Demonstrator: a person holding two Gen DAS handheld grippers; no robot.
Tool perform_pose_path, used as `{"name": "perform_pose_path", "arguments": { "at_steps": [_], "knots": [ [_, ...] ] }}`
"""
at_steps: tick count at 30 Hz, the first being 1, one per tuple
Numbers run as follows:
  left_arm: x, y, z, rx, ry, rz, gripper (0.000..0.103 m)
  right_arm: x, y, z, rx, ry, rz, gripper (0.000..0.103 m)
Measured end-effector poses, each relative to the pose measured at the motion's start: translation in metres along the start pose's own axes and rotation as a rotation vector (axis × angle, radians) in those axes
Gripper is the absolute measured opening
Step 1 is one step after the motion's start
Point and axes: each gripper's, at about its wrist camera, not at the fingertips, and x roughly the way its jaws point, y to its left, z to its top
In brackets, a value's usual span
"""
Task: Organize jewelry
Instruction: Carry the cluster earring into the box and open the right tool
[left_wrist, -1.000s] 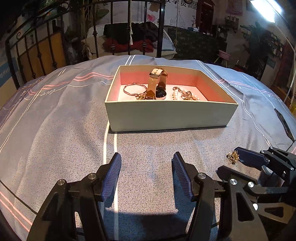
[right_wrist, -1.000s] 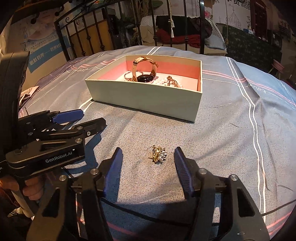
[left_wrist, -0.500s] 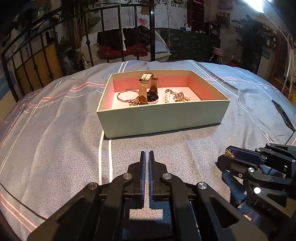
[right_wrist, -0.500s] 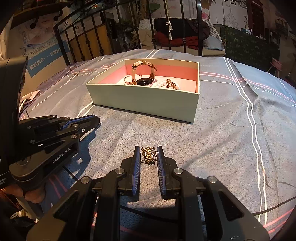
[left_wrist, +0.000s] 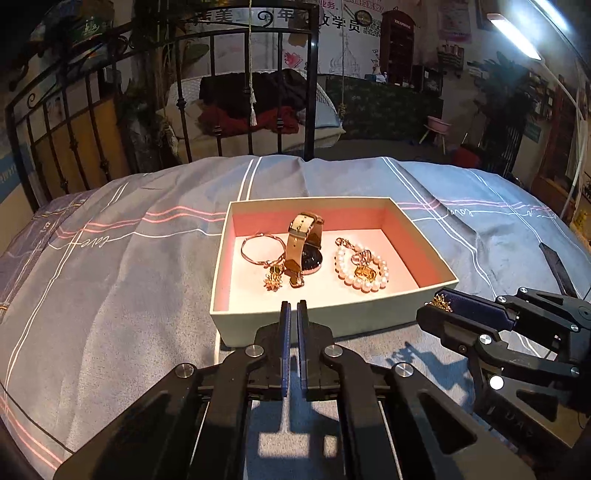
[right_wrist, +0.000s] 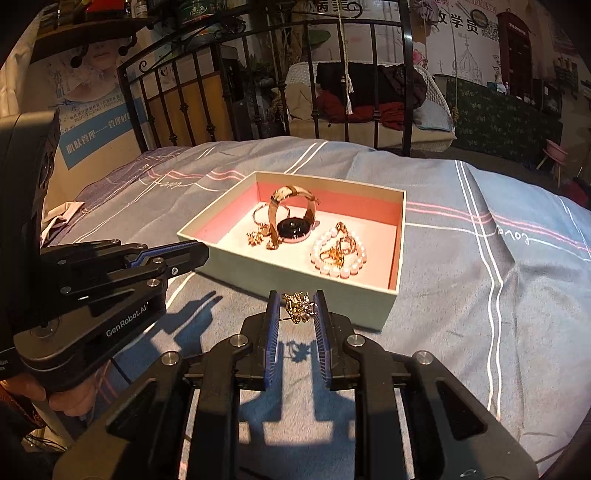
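Observation:
A pale open box (left_wrist: 325, 317) (right_wrist: 280, 273) with a pink lining sits on the bed. In it lie a watch (left_wrist: 308, 243) (right_wrist: 291, 221), a thin bangle (left_wrist: 258, 251), a small gold flower piece (left_wrist: 273, 282) and a pearl bracelet (left_wrist: 360, 266) (right_wrist: 340, 258). My right gripper (right_wrist: 297, 306) is shut on a gold flower brooch (right_wrist: 299, 306), held above the bed just before the box's near wall; the brooch also shows in the left wrist view (left_wrist: 439, 302). My left gripper (left_wrist: 293, 314) is shut and empty at the box's near wall.
The bed has a grey-blue cover (left_wrist: 110, 295) with pink and white stripes. A black iron bed frame (left_wrist: 184, 92) stands behind the box. A dark flat object (left_wrist: 557, 266) lies on the cover at the right.
My right gripper closed on the gold brooch and lifted it off the cover toward the box. My left gripper closed empty and both moved closer to the box.

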Motion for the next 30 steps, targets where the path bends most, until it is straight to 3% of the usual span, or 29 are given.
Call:
{"name": "perform_pose_path", "arguments": {
  "at_steps": [5, 10, 22, 24, 30],
  "knots": [
    [0.012, 0.003, 0.026, -0.009, -0.013, 0.008, 0.003, 0.014, -0.006, 0.026, -0.017, -0.016, -0.013, 0.020],
    [0.035, 0.007, 0.044, -0.025, 0.021, 0.007, 0.003, 0.042, -0.016, 0.042, 0.001, 0.029, -0.020, 0.020],
    [0.074, 0.019, 0.045, -0.059, 0.111, 0.017, 0.008, 0.080, -0.023, 0.037, 0.003, 0.129, -0.036, 0.020],
    [0.079, 0.020, 0.044, -0.066, 0.126, 0.017, 0.012, 0.083, -0.023, 0.035, 0.001, 0.139, -0.035, 0.020],
    [0.085, 0.020, 0.048, -0.083, 0.135, 0.034, 0.041, 0.085, -0.023, 0.037, -0.007, 0.148, -0.032, 0.020]
  ]
}}
